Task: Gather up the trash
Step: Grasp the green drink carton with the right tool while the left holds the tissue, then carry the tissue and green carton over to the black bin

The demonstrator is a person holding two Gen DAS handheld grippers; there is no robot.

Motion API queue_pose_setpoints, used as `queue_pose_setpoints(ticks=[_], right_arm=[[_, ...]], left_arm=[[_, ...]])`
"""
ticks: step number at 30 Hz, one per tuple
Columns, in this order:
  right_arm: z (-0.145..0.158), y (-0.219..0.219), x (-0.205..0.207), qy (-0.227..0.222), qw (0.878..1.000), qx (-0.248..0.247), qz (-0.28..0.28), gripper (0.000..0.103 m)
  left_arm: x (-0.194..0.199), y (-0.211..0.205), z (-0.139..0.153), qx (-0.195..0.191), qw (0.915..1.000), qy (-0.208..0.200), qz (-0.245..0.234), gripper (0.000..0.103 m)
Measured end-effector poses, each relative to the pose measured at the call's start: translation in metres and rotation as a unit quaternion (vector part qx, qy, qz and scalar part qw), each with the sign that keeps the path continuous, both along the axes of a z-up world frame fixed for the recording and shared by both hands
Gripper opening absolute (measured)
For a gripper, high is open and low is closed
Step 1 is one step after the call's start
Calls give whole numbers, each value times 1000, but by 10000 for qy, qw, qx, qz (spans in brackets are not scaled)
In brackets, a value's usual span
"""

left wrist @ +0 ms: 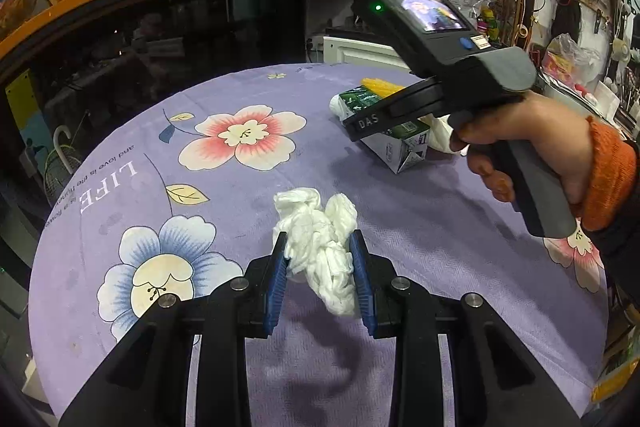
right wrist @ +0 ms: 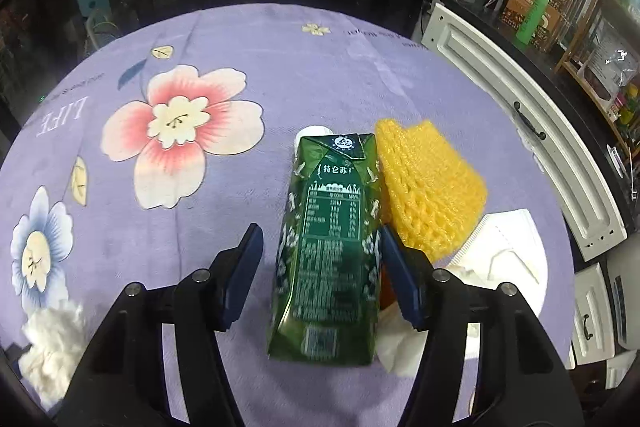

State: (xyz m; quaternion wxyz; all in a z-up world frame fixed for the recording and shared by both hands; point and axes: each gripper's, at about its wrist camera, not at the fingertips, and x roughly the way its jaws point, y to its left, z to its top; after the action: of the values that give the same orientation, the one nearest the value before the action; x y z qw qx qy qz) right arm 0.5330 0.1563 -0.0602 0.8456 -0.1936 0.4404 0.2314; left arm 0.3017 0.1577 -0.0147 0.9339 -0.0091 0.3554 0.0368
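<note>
**A:** Where do your two grippers stand?

**B:** Your left gripper has its fingers closed on the crumpled white tissue, pinched from both sides; the wad looks lifted just off the purple floral table, going by the shadow under it. Your right gripper is spread wide, holding nothing, with the green milk carton lying between the fingers.

**A:** How does the carton lie to those fingers?

**B:** That's what the next move turns on. It lies flat, its long axis running straight away from you, in line with the fingers, so they would close across its narrow width. The right finger is at or nearly against the carton's side; the left finger stands clearly apart (so the carton sits off-centre, toward your right).

**A:** Anything crowding it?

**B:** The yellow foam net touches the carton's right edge, and a white face mask lies just beyond. I'd judge your right finger could catch the net as it closes.
</note>
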Motion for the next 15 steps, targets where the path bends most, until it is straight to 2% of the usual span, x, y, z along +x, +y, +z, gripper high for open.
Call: queue_pose_setpoints(ticks=[3, 5, 6, 15], right_arm=[[-6, 1, 5, 75, 9999, -18, -88, 60], [-8, 1, 5, 20, 9999, -73, -128, 50], [-8, 0, 4, 47, 9999, -34, -122, 50], [11, -22, -39, 147, 9967, 787, 166, 49]], left_arm=[[0, 1, -1, -27, 10000, -7, -27, 31], [0, -1, -1, -19, 10000, -2, -47, 31], [-1, -2, -1, -15, 10000, -2, -57, 31], [-8, -9, 0, -9, 10000, -9, -64, 31]])
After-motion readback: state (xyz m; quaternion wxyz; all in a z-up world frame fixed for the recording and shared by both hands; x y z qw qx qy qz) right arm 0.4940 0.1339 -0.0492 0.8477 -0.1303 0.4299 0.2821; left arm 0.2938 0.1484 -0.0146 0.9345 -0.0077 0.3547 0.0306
